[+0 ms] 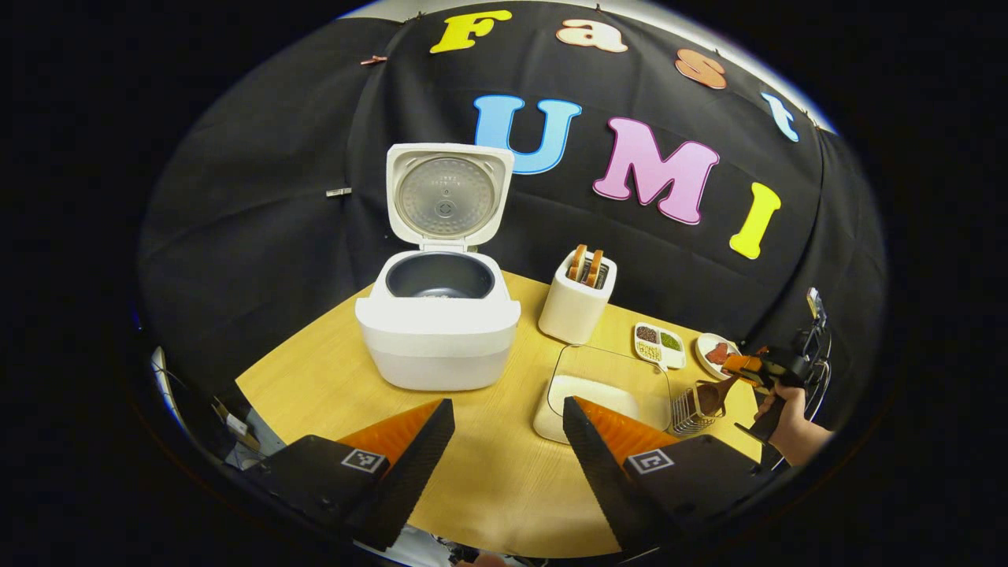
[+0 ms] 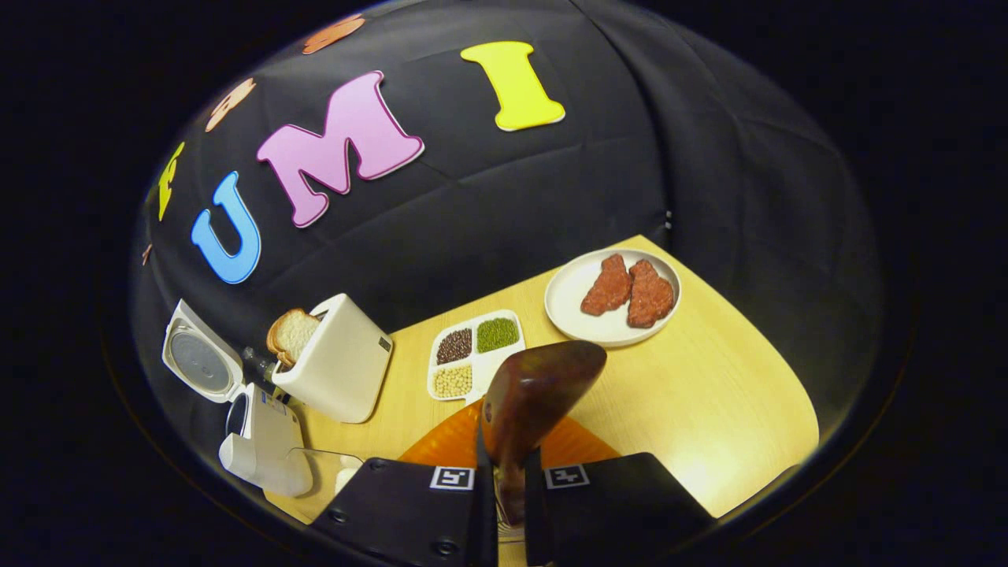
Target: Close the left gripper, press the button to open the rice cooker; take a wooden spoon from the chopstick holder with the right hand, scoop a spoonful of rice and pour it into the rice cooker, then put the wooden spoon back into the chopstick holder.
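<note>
The white rice cooker (image 1: 438,331) stands with its lid up and its dark inner pot exposed; a few pale grains show at the pot's bottom. My left gripper (image 1: 508,405) hangs open over the table in front of it, holding nothing. At the far right, a hand holds my right gripper (image 1: 748,366), shut on the wooden spoon (image 1: 711,396). The spoon's bowl sits at the top of the wire chopstick holder (image 1: 693,416). In the right gripper view the spoon (image 2: 539,386) sticks forward from my right gripper (image 2: 510,480), clamped by its handle. The clear rice container (image 1: 602,394) lies beside the holder.
A white toaster (image 1: 577,299) with bread stands right of the cooker. Behind the holder are a divided dish of beans (image 1: 660,344) and a plate with two red meat pieces (image 2: 614,295). The wooden table (image 1: 488,472) ends close behind these, at the black cloth wall.
</note>
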The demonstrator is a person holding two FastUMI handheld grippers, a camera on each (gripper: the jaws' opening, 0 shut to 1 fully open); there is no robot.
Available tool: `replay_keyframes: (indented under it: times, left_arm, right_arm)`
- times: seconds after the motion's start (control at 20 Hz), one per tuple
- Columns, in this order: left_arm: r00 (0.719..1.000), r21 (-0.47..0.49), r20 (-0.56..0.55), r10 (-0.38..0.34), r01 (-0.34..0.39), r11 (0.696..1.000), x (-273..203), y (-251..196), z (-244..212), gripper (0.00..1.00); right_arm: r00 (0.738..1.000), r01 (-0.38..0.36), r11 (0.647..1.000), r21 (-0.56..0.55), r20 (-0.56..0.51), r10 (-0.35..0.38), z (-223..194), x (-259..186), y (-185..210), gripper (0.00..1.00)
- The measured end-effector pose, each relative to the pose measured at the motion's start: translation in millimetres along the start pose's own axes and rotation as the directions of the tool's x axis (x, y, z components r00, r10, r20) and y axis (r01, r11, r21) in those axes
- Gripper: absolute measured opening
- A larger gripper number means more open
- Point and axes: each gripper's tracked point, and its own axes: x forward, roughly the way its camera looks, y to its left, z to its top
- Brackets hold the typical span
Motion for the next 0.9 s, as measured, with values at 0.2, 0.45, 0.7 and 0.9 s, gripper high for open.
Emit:
replay_keyframes:
  times: [0.2,0.45,0.7,0.9]
  left_arm:
    - [0.999,0.079,0.039,0.019,-0.022,0.997,-3.8,25.9,3.2,0.96]
    - [0.999,0.072,0.027,-0.046,0.044,0.996,-10.2,50.6,-9.8,0.96]
    - [0.998,0.217,0.046,-0.048,0.037,0.975,-18.2,89.0,-18.2,0.96]
    - [0.995,0.157,0.02,-0.099,0.095,0.983,-20.0,97.8,-28.2,0.96]
  right_arm:
    - [0.999,0.01,1.0,-0.025,0.05,-0.009,20.8,-28.8,17.4,0.18]
    - [0.994,0.009,0.997,-0.074,0.107,-0.001,31.2,-71.4,49.8,0.18]
    - [0.985,-0.037,0.991,-0.128,0.16,0.058,30.6,-103.8,103.8,0.18]
    - [0.986,-0.066,0.987,-0.149,0.142,0.088,8.8,-106.5,141.2,0.18]
